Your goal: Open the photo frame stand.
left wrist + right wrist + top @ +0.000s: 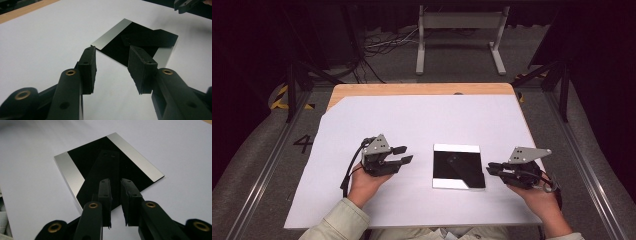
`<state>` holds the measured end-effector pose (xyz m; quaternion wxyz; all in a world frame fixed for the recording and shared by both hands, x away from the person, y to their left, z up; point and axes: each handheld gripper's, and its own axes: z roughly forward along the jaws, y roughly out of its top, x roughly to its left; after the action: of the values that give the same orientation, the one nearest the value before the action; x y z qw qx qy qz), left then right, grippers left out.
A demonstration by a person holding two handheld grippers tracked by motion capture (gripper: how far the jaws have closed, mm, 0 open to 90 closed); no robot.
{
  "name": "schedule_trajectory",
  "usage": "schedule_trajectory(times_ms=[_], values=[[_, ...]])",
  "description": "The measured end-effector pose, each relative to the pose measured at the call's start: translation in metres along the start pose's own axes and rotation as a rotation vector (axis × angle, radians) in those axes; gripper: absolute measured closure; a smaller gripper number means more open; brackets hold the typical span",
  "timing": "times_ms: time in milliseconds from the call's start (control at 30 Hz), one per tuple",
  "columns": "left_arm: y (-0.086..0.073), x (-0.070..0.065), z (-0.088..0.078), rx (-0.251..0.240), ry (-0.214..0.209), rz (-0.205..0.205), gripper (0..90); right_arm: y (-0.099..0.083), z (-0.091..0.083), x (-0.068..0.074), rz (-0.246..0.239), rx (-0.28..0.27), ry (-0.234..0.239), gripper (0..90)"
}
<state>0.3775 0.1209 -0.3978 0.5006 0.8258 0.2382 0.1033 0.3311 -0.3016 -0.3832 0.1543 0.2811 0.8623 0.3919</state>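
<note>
From the high view, the black glossy plate (459,166) with its silver strips lies flat on the white sheet (422,120), between the two hands and near the front edge. The left gripper (403,154) sits just left of it, jaws parted and holding nothing, the forearm coming up from the bottom with the wrist angled toward the plate. The right gripper (488,168) lies low at the plate's right edge, pointing left at it.

In the left gripper view the jaws stand wide apart, released, with the plate (140,42) ahead and nothing between them. A plate this thin and flat gives the pads little edge to catch; I judge they could skid over it or push it away.

In the right gripper view the jaws are nearly together with a narrow gap, gripping nothing, hovering over the near edge of the plate (100,162). With so narrow a gap they might press on top of the slick surface and slide it, wrinkling the sheet (180,152).
</note>
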Motion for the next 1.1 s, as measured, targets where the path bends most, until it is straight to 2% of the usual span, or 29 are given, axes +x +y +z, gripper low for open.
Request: schedule_trajectory(times_ms=[400,900,1100], values=[[-0.001,0.001,0.003,0.021,-0.001,-0.01,58.2,-0.01,0.009,0.006,-0.004,0.075,0.025,76.5],[-0.002,0.001,0.007,0.045,-0.014,-0.013,57.0,-0.019,0.013,0.01,-0.008,0.147,0.057,76.2],[-0.002,0.001,0.007,0.05,-0.018,-0.018,56.5,-0.023,0.018,0.011,0.005,0.214,0.072,76.7]])
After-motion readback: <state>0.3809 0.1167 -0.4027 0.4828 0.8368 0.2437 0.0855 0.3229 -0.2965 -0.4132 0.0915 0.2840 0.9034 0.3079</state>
